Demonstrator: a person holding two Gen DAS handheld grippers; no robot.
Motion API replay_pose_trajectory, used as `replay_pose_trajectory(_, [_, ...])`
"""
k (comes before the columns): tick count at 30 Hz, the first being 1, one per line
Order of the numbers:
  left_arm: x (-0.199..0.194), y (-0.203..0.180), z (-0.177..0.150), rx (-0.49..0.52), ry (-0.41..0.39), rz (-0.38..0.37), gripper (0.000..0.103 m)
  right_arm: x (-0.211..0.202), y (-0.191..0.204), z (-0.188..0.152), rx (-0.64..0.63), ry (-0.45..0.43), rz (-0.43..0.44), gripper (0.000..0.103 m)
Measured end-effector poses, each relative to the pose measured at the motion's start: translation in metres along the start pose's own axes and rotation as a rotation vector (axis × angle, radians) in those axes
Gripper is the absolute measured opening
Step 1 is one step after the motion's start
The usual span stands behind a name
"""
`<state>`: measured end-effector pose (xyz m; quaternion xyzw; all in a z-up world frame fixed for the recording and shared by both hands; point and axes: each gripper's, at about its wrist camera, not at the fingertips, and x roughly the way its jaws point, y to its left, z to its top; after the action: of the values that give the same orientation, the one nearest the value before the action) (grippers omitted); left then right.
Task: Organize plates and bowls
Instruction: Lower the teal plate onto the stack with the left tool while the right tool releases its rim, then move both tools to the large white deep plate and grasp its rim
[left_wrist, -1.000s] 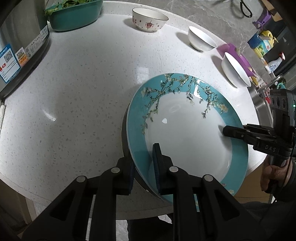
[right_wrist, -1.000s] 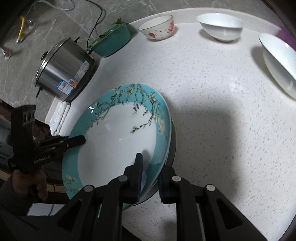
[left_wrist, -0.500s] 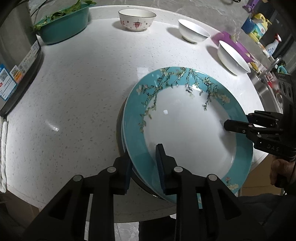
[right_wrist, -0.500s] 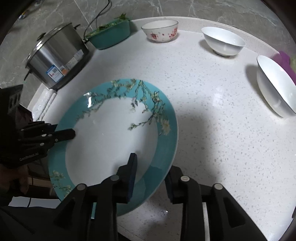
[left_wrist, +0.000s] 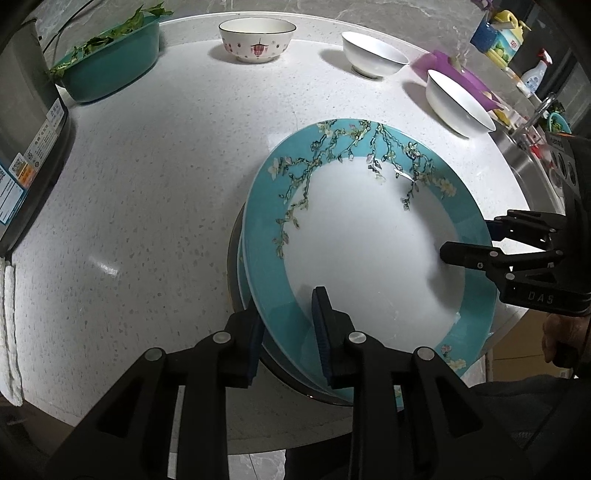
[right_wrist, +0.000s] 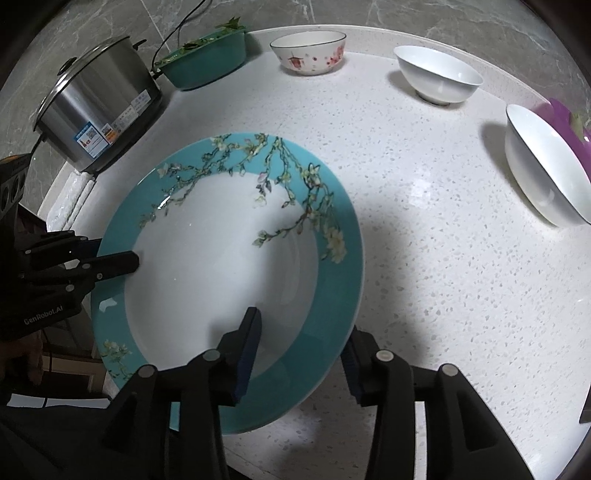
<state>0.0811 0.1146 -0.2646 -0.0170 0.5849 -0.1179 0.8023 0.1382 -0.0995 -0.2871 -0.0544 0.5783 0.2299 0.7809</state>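
A large teal plate with a white centre and blossom branches (left_wrist: 362, 243) (right_wrist: 229, 266) rests on other dishes whose rims show under its left edge (left_wrist: 242, 273), near the table's front. My left gripper (left_wrist: 286, 332) is open, one finger on each side of the plate's near rim. My right gripper (right_wrist: 303, 354) is open wide, its jaws straddling the opposite rim, and shows in the left wrist view (left_wrist: 476, 240). A red-patterned bowl (left_wrist: 256, 38) (right_wrist: 308, 51) and two white bowls (left_wrist: 373, 53) (left_wrist: 458, 99) stand at the back and right.
A teal basin of greens (left_wrist: 107, 66) (right_wrist: 205, 59) and a steel cooker (right_wrist: 96, 107) stand at the back left. A purple board (left_wrist: 461, 77) and a sink with bottles (left_wrist: 532, 122) lie at the right. The round white table (left_wrist: 155, 177) ends close in front.
Both grippers have opened and let go of the plate's rim; the right jaws spread widest. The plate has settled flatter onto the dishes below.
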Motion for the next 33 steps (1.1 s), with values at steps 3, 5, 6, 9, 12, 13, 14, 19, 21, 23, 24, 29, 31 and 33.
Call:
replay_pose_trajectory(3, [-0.001,0.001,-0.001,-0.002,-0.001,-0.019,0.025,-0.001,0.000,-0.001,0.013,-0.005,0.005,0.057])
replay_pose_trajectory(5, [-0.002,0.002,-0.002,-0.004,-0.005,-0.040,0.030,-0.002,0.000,-0.001,0.019,-0.009,0.001,0.065])
replay_pose_trajectory(6, [-0.002,0.002,-0.003,-0.001,-0.009,-0.053,0.036,-0.002,0.000,-0.001,0.022,-0.011,0.000,0.066])
replay_pose_trajectory(9, [-0.005,-0.004,-0.003,0.029,-0.014,-0.044,0.072,-0.002,0.000,-0.002,0.035,-0.010,-0.008,0.066])
replay_pose_trajectory(12, [-0.009,0.000,-0.004,0.024,-0.018,-0.036,0.089,-0.003,0.000,-0.002,0.048,-0.015,-0.009,0.067])
replay_pose_trajectory(13, [-0.011,0.003,-0.005,0.017,-0.017,-0.035,0.089,-0.004,0.000,-0.002,0.055,-0.017,-0.009,0.068])
replay_pose_trajectory(14, [-0.012,0.007,-0.005,0.009,-0.013,-0.034,0.089,-0.005,-0.001,-0.002,0.062,-0.021,-0.009,0.068])
replay_pose_trajectory(19, [-0.040,0.027,-0.003,-0.094,-0.031,-0.085,0.089,-0.028,-0.021,-0.006,0.162,-0.068,0.032,0.082])
replay_pose_trajectory(21, [-0.051,0.032,0.011,-0.137,-0.061,-0.126,0.094,-0.047,-0.039,-0.008,0.229,-0.118,0.066,0.086])
replay_pose_trajectory(23, [-0.060,0.025,0.036,-0.135,-0.095,-0.178,0.094,-0.070,-0.068,-0.010,0.318,-0.178,0.097,0.086])
replay_pose_trajectory(24, [-0.064,0.019,0.049,-0.116,-0.105,-0.209,0.094,-0.081,-0.086,-0.012,0.369,-0.205,0.109,0.087])
replay_pose_trajectory(29, [-0.065,-0.033,0.124,0.014,-0.133,-0.290,0.095,-0.131,-0.193,-0.029,0.626,-0.318,0.121,0.090])
replay_pose_trajectory(31, [-0.058,-0.057,0.155,0.034,-0.124,-0.311,0.095,-0.147,-0.234,-0.035,0.698,-0.348,0.101,0.090])
replay_pose_trajectory(33, [-0.044,-0.080,0.183,0.048,-0.085,-0.302,0.096,-0.155,-0.267,-0.036,0.731,-0.349,0.090,0.091])
